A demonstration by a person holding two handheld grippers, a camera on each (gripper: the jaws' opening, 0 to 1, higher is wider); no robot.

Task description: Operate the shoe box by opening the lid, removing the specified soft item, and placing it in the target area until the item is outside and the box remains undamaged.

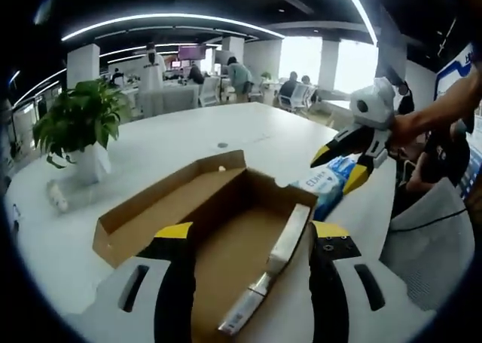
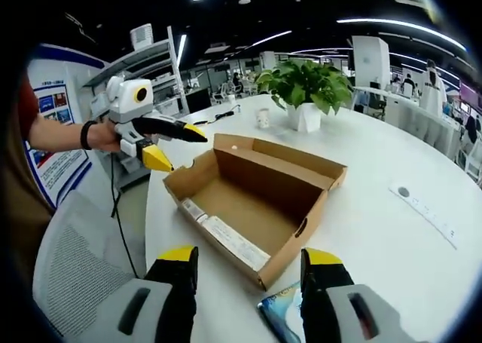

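Note:
An open brown cardboard shoe box (image 1: 226,207) (image 2: 260,188) lies on the white table, its lid flap folded back flat. It looks empty apart from a white label strip (image 1: 275,260) (image 2: 233,241) along one inner wall. A blue and white soft packet (image 1: 325,186) (image 2: 277,316) lies on the table just outside the box. My right gripper (image 2: 252,256) (image 1: 337,168) hovers over the packet, jaws wide apart and gripping nothing. My left gripper (image 1: 252,234) (image 2: 177,147) is open at the box's short end, held by a hand.
A potted plant (image 1: 75,124) (image 2: 305,87) and a small white cup (image 2: 262,118) stand beyond the box. A socket strip (image 2: 425,203) is set into the table. A grey mesh chair (image 1: 429,237) (image 2: 75,267) sits at the table's edge. People sit at far desks.

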